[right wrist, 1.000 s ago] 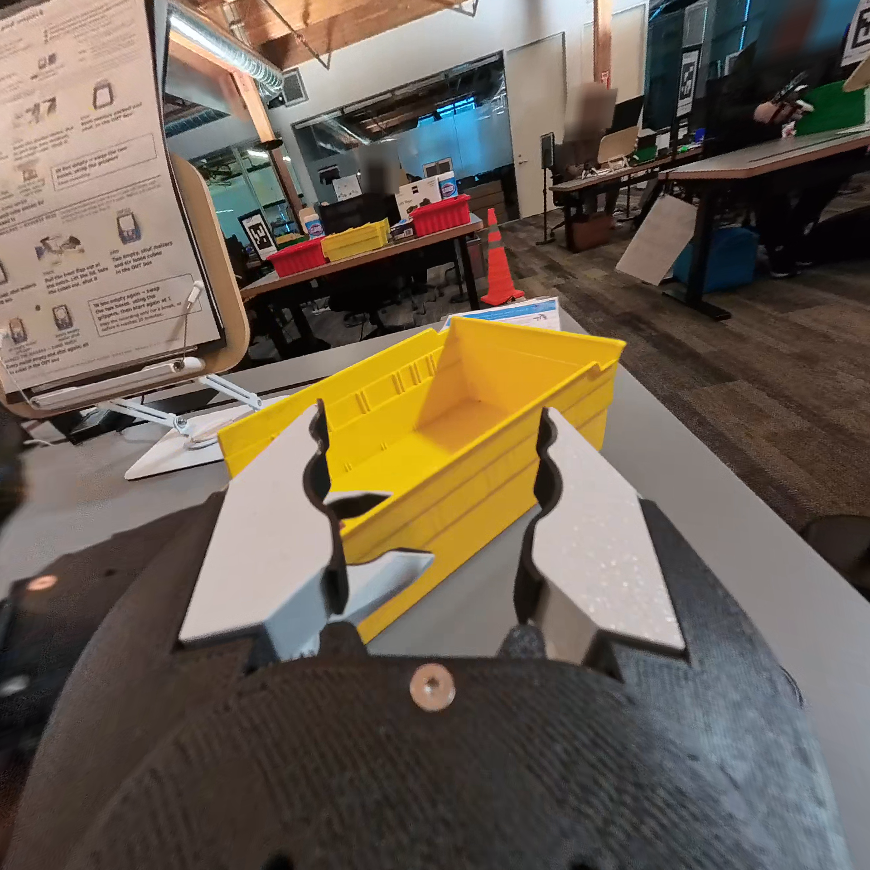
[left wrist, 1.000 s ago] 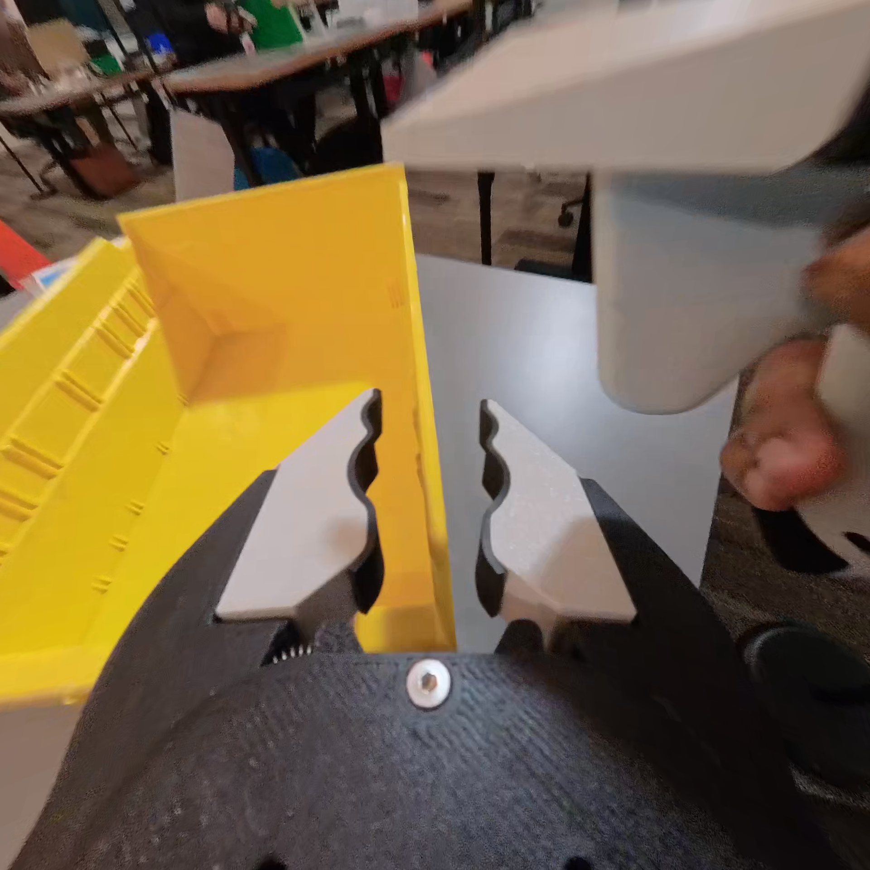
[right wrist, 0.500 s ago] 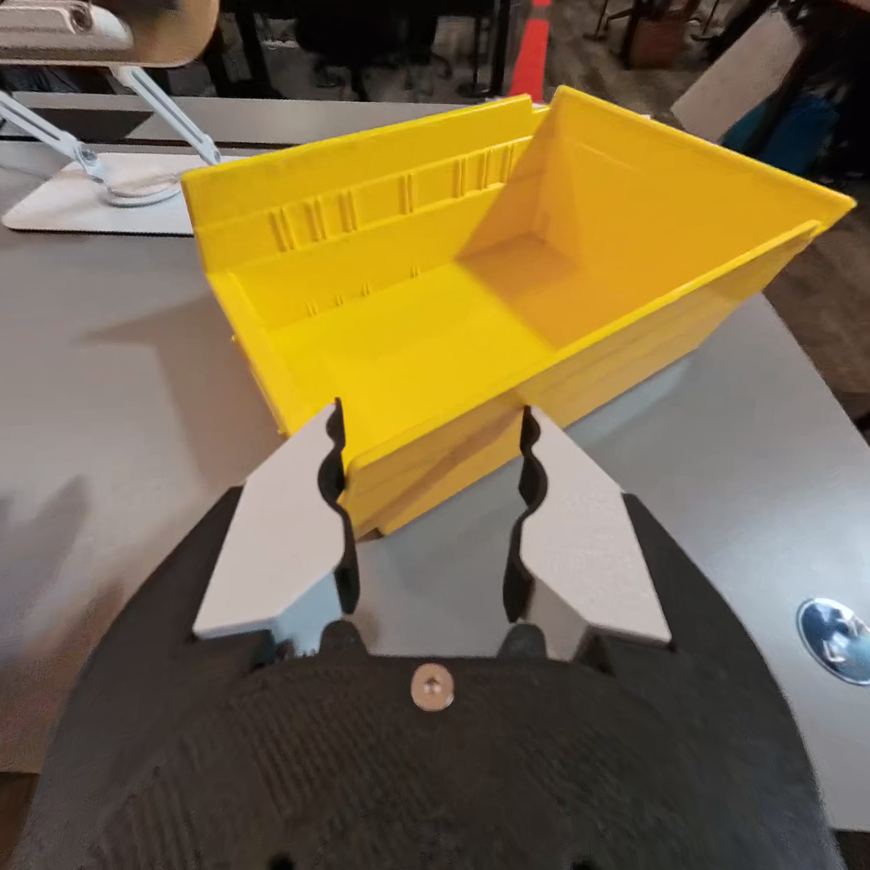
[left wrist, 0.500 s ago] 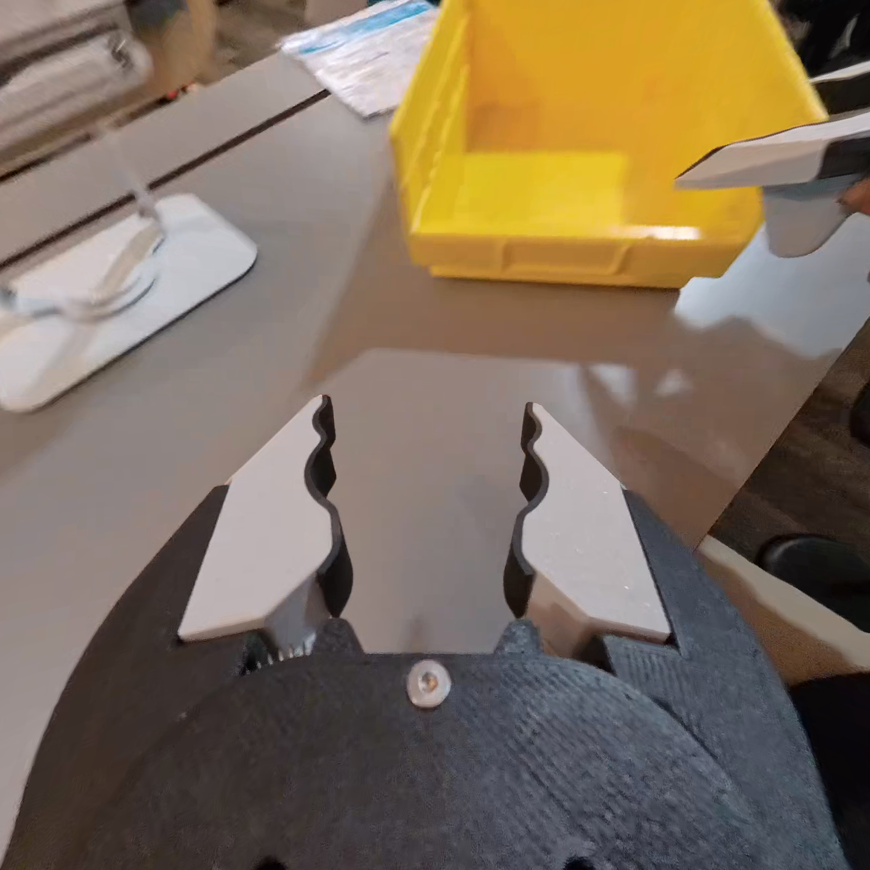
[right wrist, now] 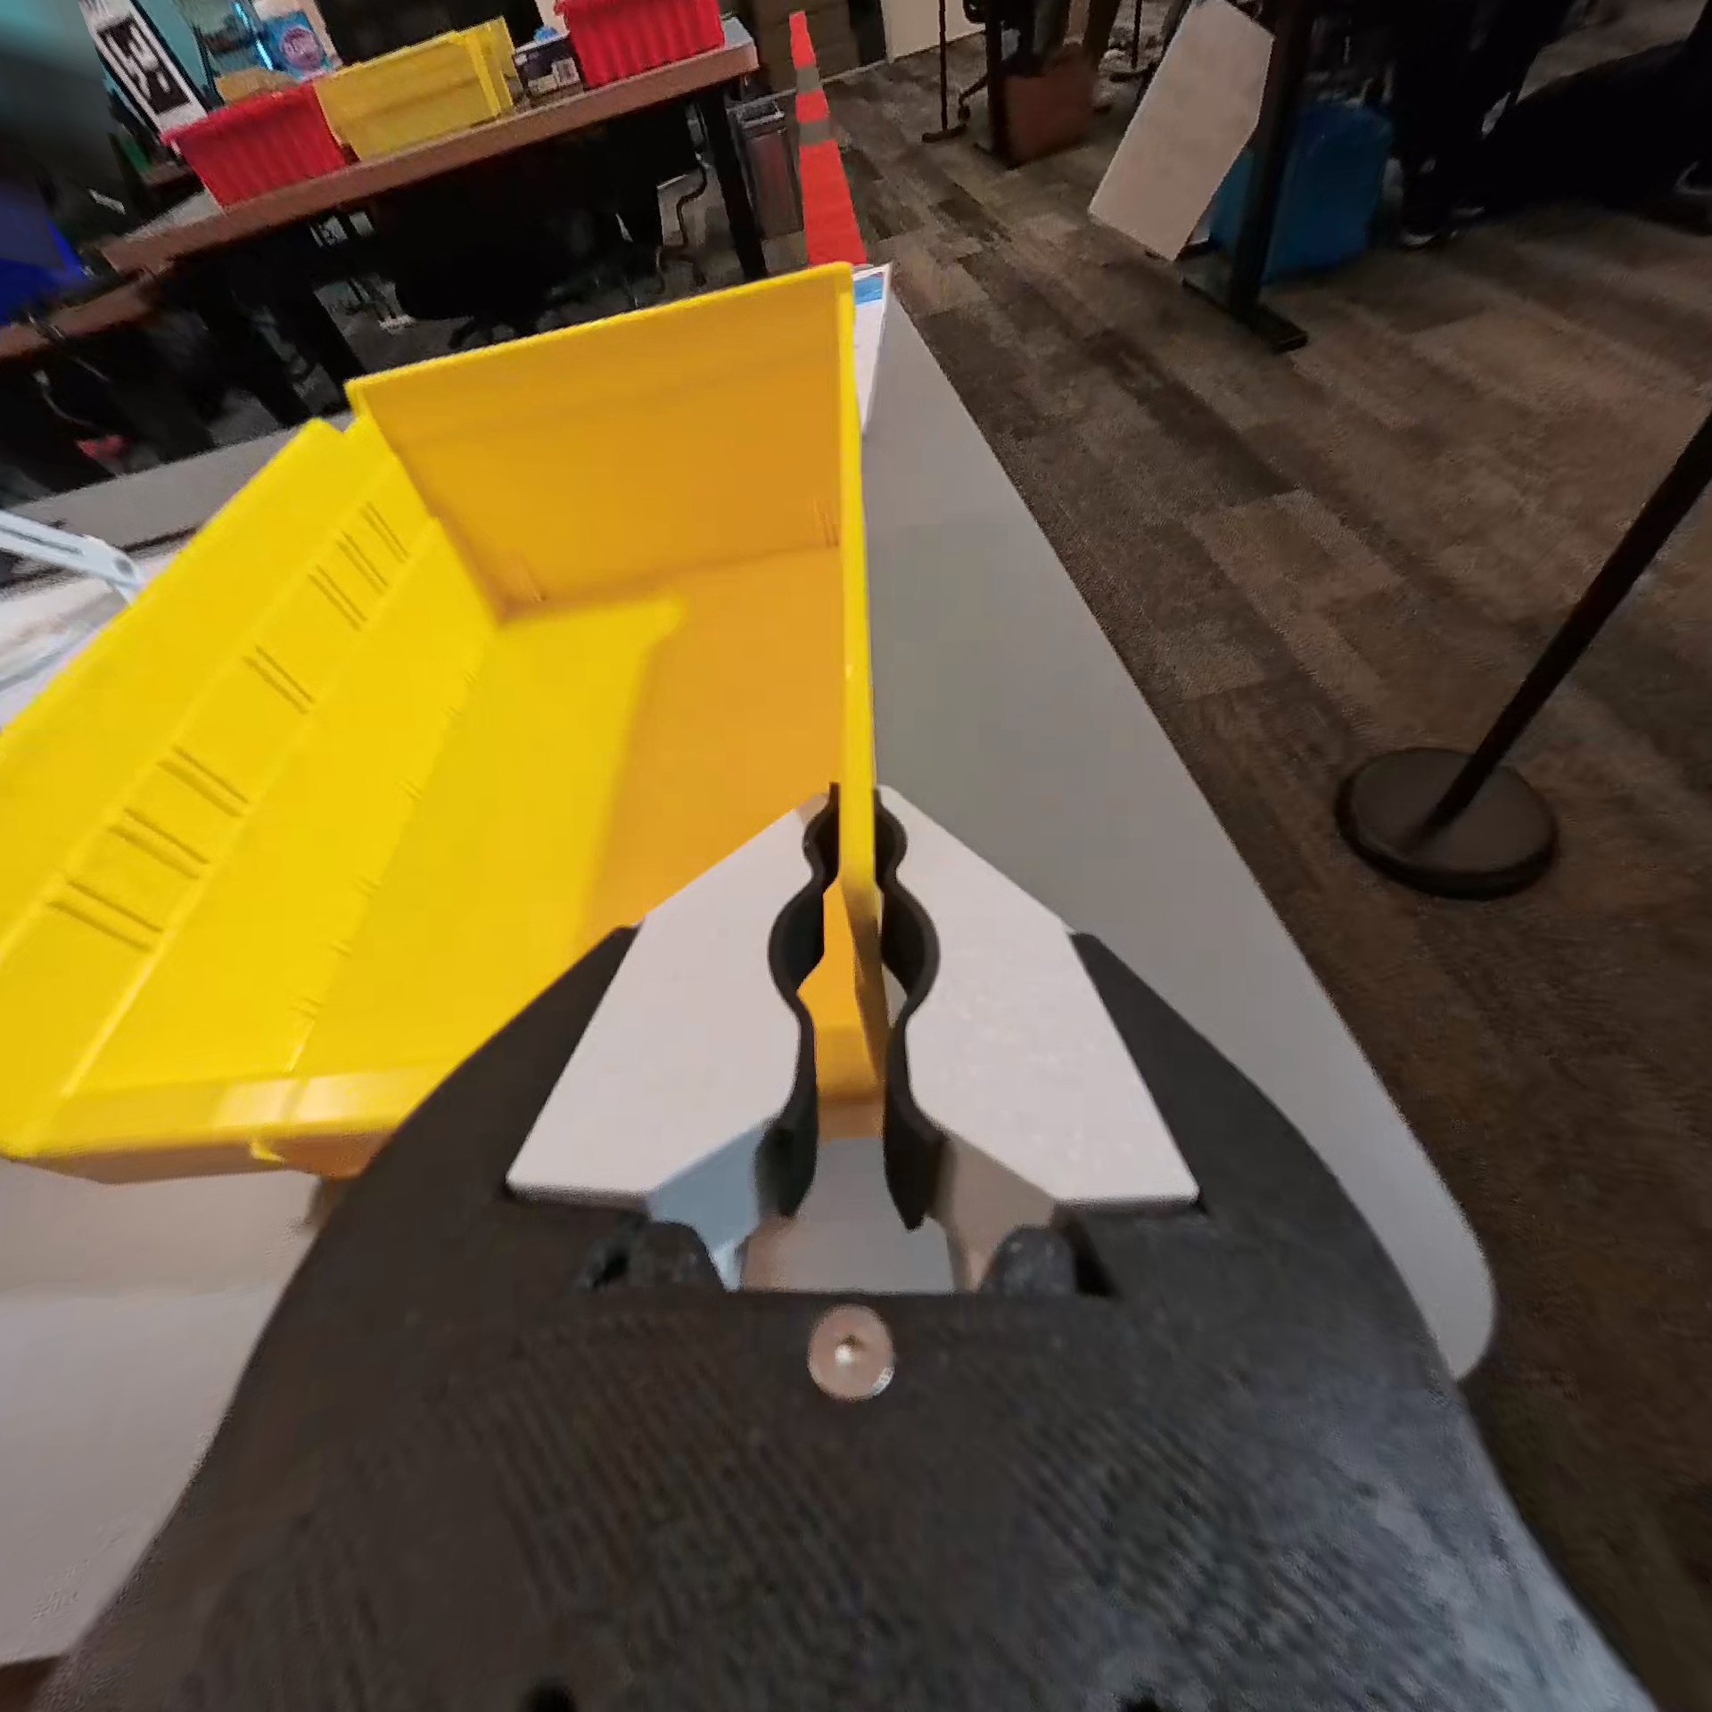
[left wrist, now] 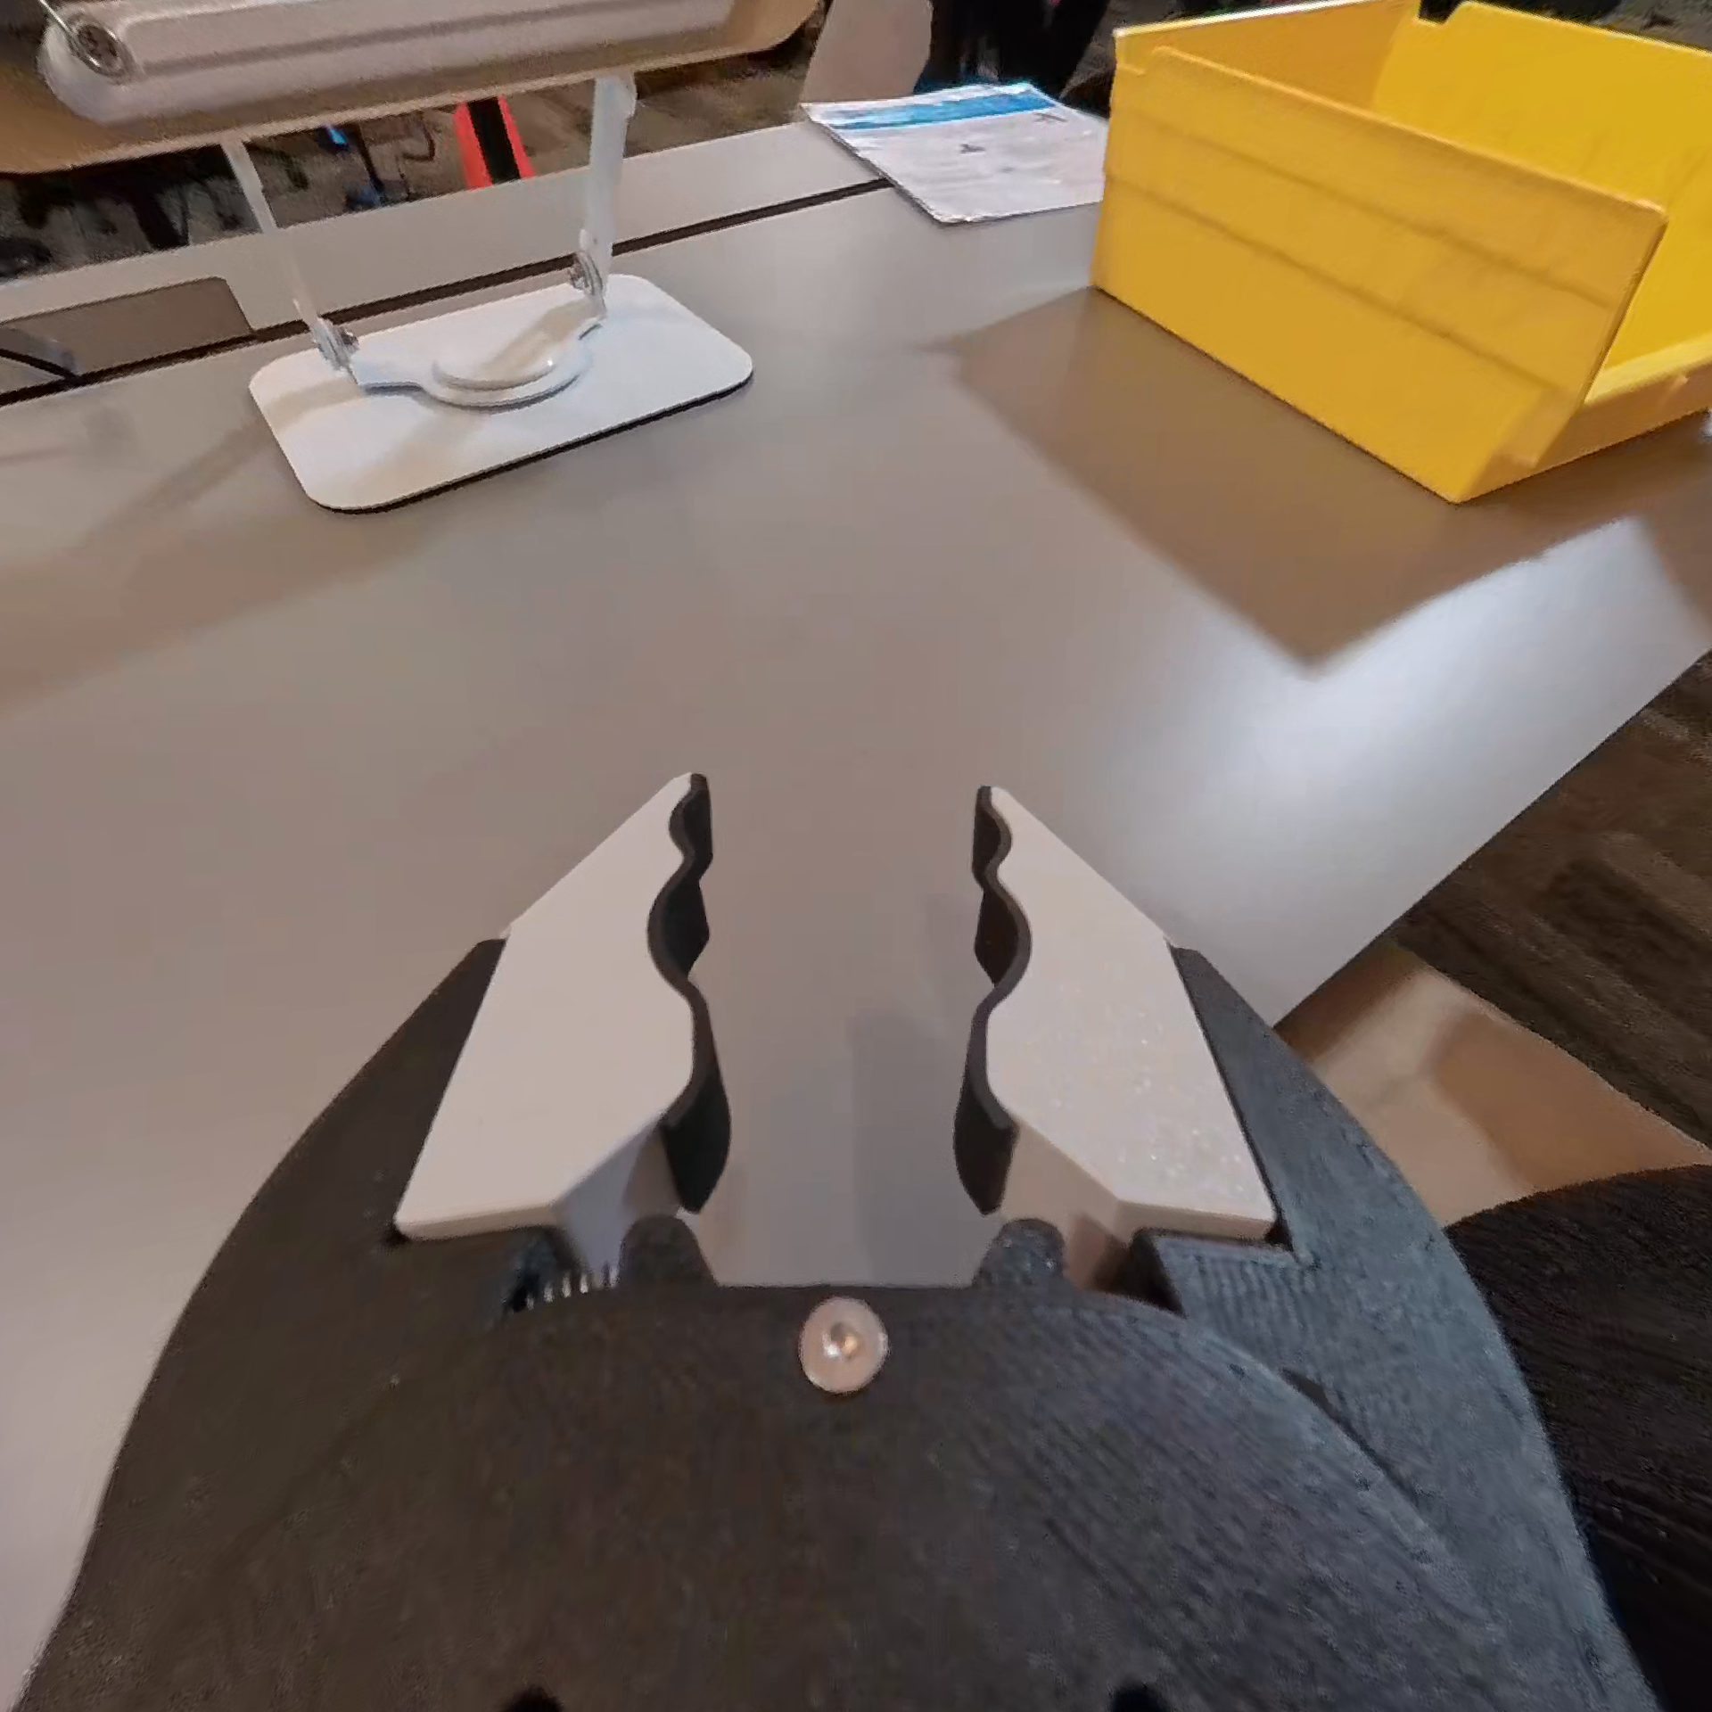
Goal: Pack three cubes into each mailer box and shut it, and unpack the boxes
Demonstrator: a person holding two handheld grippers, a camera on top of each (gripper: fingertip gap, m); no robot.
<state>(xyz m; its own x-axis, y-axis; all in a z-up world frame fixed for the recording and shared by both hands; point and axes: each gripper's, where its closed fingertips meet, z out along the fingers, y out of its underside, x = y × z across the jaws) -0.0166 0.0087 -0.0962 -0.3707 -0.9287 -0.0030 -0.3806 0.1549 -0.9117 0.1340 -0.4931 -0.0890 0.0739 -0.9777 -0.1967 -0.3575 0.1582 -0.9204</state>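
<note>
The yellow bin (right wrist: 519, 760) fills the left and centre of the right wrist view, resting on the grey table (right wrist: 1019, 741) with its open inside facing the camera; no cubes or mailer boxes can be seen in it or anywhere on the table. The right gripper (right wrist: 852, 806) is clamped on the bin's right side wall, the thin yellow edge pinched between the two wavy black pads. Half a second ago those tongs stood apart just in front of the bin's near corner, holding nothing.

In the left wrist view the same yellow bin (left wrist: 1371, 250) sits in the upper right of the frame, well apart from the left gripper (left wrist: 838, 797), whose tongs are spread with only bare table between them. Half a second ago the bin was at upper centre; the view has since swung, so the white stand base (left wrist: 500, 389) now lies at upper left centre. A printed sheet (left wrist: 973, 157) lies just beside the bin at the top.

In the upper part of the right wrist view, an orange cone (right wrist: 824, 176) stands on the carpet beyond the table.
</note>
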